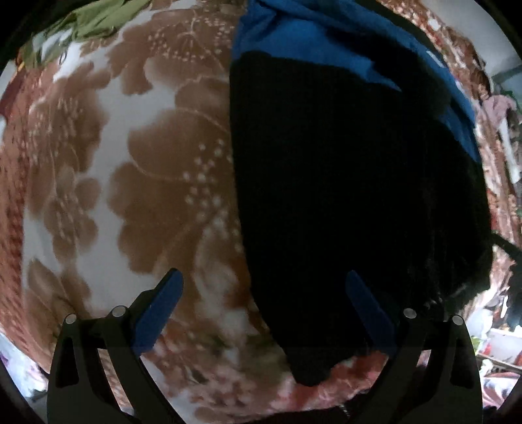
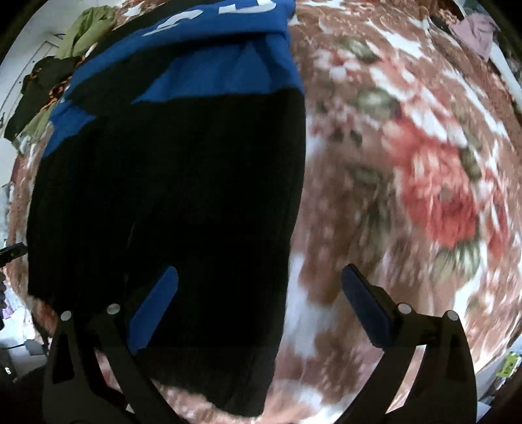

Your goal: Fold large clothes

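A large black garment (image 1: pixel 352 202) lies folded flat on a brown and white floral blanket (image 1: pixel 146 182); a blue garment with white letters (image 1: pixel 313 36) lies at its far end. My left gripper (image 1: pixel 264 283) is open above the black garment's near left edge and holds nothing. In the right wrist view the black garment (image 2: pixel 176 195) fills the left half, with the blue garment (image 2: pixel 208 55) beyond it. My right gripper (image 2: pixel 259 277) is open above the garment's near right edge, empty. The floral blanket (image 2: pixel 407 169) is blurred there.
An olive green garment (image 1: pixel 94 22) lies at the far left of the blanket; it also shows in the right wrist view (image 2: pixel 84 32) next to a dark garment (image 2: pixel 39 88). A pinkish cloth (image 2: pixel 476 29) lies at the far right. Clutter sits beyond the bed's edge (image 1: pixel 499 345).
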{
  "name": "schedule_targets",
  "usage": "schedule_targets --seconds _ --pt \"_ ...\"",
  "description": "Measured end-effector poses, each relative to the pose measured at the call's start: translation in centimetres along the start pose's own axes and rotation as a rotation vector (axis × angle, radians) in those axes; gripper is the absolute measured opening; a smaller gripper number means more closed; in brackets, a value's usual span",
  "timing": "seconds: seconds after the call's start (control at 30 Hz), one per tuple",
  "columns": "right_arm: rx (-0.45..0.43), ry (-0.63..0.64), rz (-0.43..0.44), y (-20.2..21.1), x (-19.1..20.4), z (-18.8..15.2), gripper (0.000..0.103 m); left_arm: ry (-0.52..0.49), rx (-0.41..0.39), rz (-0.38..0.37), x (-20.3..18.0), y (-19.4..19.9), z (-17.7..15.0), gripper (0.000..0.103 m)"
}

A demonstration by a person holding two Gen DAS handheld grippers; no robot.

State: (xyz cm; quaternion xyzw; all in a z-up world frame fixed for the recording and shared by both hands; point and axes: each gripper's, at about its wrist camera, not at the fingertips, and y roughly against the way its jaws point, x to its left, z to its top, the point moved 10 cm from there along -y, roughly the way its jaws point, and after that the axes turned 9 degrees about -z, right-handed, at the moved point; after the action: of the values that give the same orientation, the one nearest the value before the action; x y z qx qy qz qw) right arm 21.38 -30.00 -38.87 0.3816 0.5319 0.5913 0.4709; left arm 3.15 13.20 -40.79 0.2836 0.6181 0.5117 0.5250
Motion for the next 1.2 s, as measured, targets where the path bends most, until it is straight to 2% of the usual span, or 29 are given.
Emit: schedule_targets --seconds 0.1,0.23,0.3,0.53,0.63,0.7,0.87,0.9,0.93,0.97,1.0,1.03,1.2 --pt "0.032 0.014 -0.006 0.1 0.3 -2.2 0.098 -0.001 0.010 -0.030 -0.5 -0.6 -1.1 0.098" --pt "0.077 -0.041 0.032 -0.2 0.4 -4.3 0.098 0.007 0.024 -0.058 -0.8 -1.5 -2.0 0.098" --pt "0.087 -0.047 0.023 -0.6 0.6 -4.9 0.098 0.030 0.030 -0.076 -0.9 -1.7 -2.3 0.098" --pt "0.086 -0.018 -0.010 -1.2 1.6 -5.8 0.087 0.062 0.046 -0.092 -1.9 -2.1 -4.7 0.096" --pt "0.096 -0.025 0.012 -1.2 2.3 -6.1 0.075 0.066 0.061 -0.134 -3.0 -2.4 -5.4 0.082" --pt "0.103 -0.025 0.037 -1.4 4.1 -6.4 0.065 0.065 0.066 -0.155 -3.5 -2.6 -5.6 0.067" --pt "0.101 -0.006 0.062 -1.2 5.2 -7.0 0.056 0.102 0.060 -0.196 -4.1 -3.2 -5.6 0.060" --pt "0.105 -0.010 0.071 -1.2 5.3 -7.1 0.054 0.098 0.061 -0.202 -3.7 -3.1 -5.6 0.052" --pt "0.106 -0.008 0.077 -1.2 5.1 -7.1 0.046 0.084 0.065 -0.209 -3.5 -2.9 -5.5 0.047" --pt "0.102 0.004 0.085 -1.2 5.2 -7.1 0.040 0.060 0.069 -0.209 -3.7 -2.8 -5.3 0.035" --pt "0.097 0.018 0.082 -1.2 5.2 -7.0 0.035 0.041 0.070 -0.205 -3.9 -2.7 -5.2 0.028" --pt "0.092 0.036 0.078 -1.0 5.5 -7.0 0.031 0.026 0.071 -0.203 -4.2 -2.6 -5.1 0.027" --pt "0.080 0.060 0.087 0.1 6.7 -6.7 0.025 0.001 0.056 -0.228 -5.8 -1.8 -4.5 0.019"
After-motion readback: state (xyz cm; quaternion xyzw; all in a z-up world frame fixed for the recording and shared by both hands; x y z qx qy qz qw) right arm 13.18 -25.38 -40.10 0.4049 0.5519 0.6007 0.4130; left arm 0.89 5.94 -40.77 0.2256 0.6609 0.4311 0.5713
